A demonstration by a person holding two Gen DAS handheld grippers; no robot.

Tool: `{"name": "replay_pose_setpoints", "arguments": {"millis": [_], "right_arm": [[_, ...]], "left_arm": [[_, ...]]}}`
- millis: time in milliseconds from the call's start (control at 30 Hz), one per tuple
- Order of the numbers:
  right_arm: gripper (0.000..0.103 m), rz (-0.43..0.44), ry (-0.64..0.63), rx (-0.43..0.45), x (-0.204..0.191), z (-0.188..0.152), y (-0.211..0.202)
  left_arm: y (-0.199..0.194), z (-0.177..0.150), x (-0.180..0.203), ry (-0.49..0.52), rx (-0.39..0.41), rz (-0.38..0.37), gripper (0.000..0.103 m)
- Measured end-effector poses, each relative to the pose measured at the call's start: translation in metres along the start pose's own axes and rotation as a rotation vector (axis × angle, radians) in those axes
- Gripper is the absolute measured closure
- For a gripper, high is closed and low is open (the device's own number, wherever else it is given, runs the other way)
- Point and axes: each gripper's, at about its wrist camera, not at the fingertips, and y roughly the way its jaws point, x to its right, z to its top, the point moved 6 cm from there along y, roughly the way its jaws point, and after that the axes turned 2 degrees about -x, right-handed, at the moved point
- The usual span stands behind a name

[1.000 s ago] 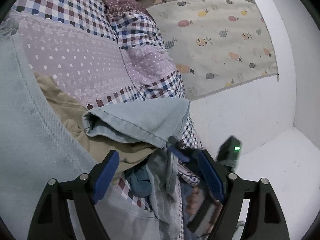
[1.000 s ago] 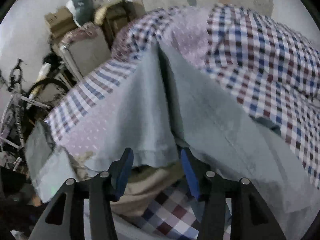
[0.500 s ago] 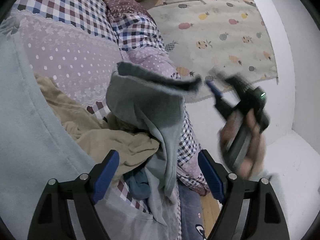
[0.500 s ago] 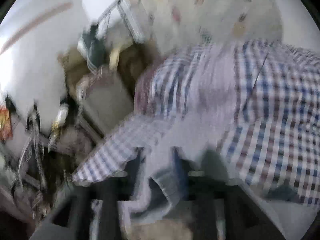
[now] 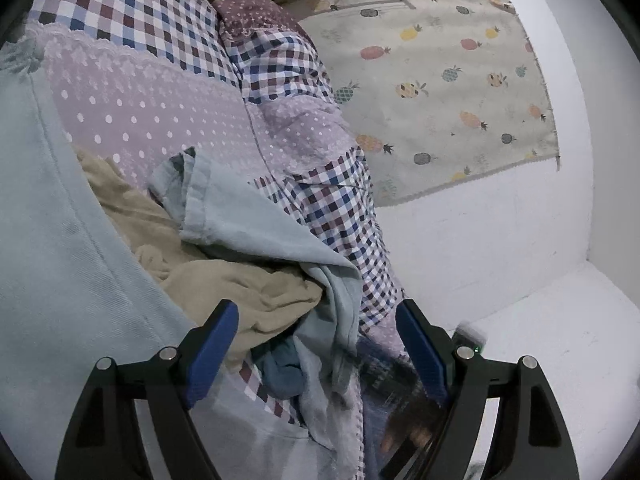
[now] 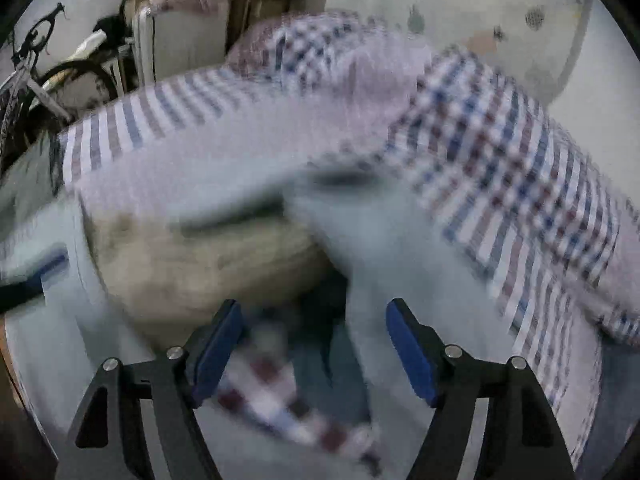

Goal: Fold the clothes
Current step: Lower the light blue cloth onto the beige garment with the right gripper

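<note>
A light blue garment [image 5: 256, 224] lies flopped over a beige garment [image 5: 224, 280] on a checked and dotted bed cover [image 5: 160, 112]. More of the light blue cloth [image 5: 60, 260] spreads at the left. My left gripper [image 5: 316, 344] stands open just above the pile, nothing between its fingers. In the blurred right wrist view my right gripper [image 6: 314, 340] is open too, over the light blue garment [image 6: 380, 232] and beige garment [image 6: 192, 264]. The other gripper's blue pad [image 6: 48, 268] shows at that view's left edge.
A pineapple-print cloth [image 5: 440, 80] hangs on the white wall [image 5: 480, 240] to the right of the bed. A darker blue cloth [image 5: 280, 372] is bunched under the pile. A bicycle [image 6: 36, 72] and furniture [image 6: 180, 40] stand behind the bed.
My right gripper lifted the blue garment's sleeve, let it go and opened. The sleeve now lies dropped across the beige garment. The left gripper stayed in place.
</note>
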Motion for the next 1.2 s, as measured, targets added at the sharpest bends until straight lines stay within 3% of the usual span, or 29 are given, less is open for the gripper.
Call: {"name": "replay_pose_setpoints", "arguments": {"millis": [100,167,233,267,300,333,400,533,667,867,967,1033,1067,1133,1200], "right_arm": [[0.053,-0.12,-0.016,-0.067,0.016,-0.032,0.027],[0.054,-0.149,0.011,-0.076,0.028,-0.039,0.041],[0.062,-0.154,0.035,-0.081,0.038,-0.041,0.054],[0.07,-0.147,0.029,-0.096,0.04,-0.041,0.062],[0.089,-0.141,0.024,-0.112,0.041,-0.04,0.071],[0.101,-0.138,0.013,-0.12,0.042,-0.039,0.075],[0.101,-0.144,-0.024,-0.106,0.042,-0.034,0.068],[0.101,-0.104,-0.032,0.033,0.052,-0.018,-0.015],[0.101,-0.016,-0.009,0.112,0.073,-0.024,-0.079],[0.1,0.061,-0.122,-0.166,0.071,-0.067,-0.025],[0.097,0.059,-0.171,-0.177,0.053,-0.063,-0.022],[0.093,0.056,-0.209,-0.127,0.035,-0.045,-0.028],[0.089,0.056,-0.234,-0.089,0.025,-0.033,-0.031],[0.066,0.056,-0.285,-0.015,0.003,-0.01,-0.036],[0.063,0.06,-0.334,0.022,-0.025,0.015,-0.03]], "left_arm": [[0.002,-0.004,-0.001,0.005,-0.013,0.014,0.019],[0.006,-0.007,-0.002,0.018,-0.025,0.028,0.019],[0.009,-0.01,-0.002,0.036,-0.033,0.043,0.019],[0.011,-0.011,-0.002,0.044,-0.036,0.05,0.019],[0.014,-0.012,-0.002,0.049,-0.039,0.057,0.019],[0.016,-0.014,-0.003,0.052,-0.042,0.063,0.019],[0.02,-0.016,-0.004,0.048,-0.049,0.068,0.019],[0.021,-0.019,-0.001,0.061,-0.047,0.066,0.019],[0.018,-0.018,0.001,0.075,-0.035,0.058,0.019],[0.018,-0.018,-0.001,0.075,-0.036,0.076,0.019],[0.019,-0.017,-0.004,0.07,-0.036,0.093,0.019],[0.019,-0.017,-0.007,0.054,-0.033,0.102,0.019],[0.019,-0.016,-0.009,0.047,-0.031,0.106,0.019],[0.019,-0.015,-0.014,0.026,-0.021,0.119,0.019],[0.018,-0.012,-0.019,0.004,-0.007,0.128,0.019]]}}
